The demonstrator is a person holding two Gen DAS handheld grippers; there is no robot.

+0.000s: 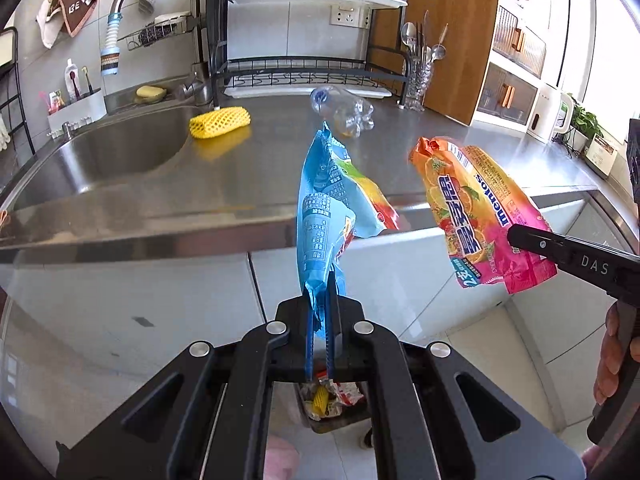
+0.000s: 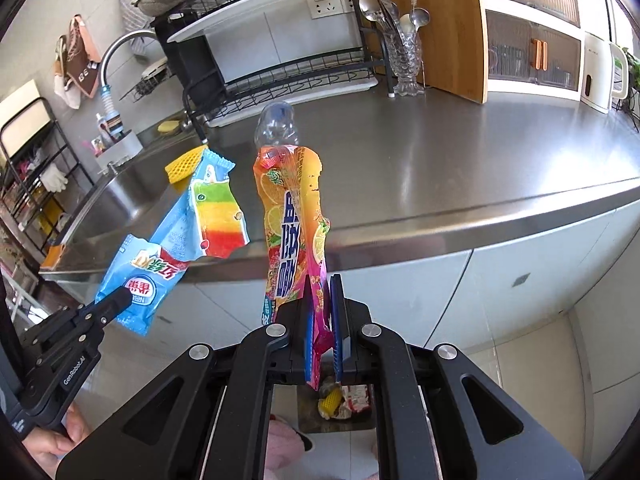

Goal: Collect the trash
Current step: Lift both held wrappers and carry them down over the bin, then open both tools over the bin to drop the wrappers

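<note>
Blue wrapper point(image 1: 320, 216) pinched in the closed left gripper point(image 1: 322, 300) at frame centre, orange wrapper point(image 2: 294, 224) clamped in the right gripper point(image 2: 324, 312), bottle point(image 1: 342, 110) left on the counter point(image 1: 160, 200) behind, bin point(image 1: 332, 404) seen at bottom centre.

Black gripper point(image 1: 320, 304), blue pads, silver rivets

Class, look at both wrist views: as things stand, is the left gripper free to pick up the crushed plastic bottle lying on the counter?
Probably not yet. The left gripper is shut on the blue ice-pop wrapper, so it has no room for the bottle. The steel counter around the bottle looks unobstructed otherwise.
</note>
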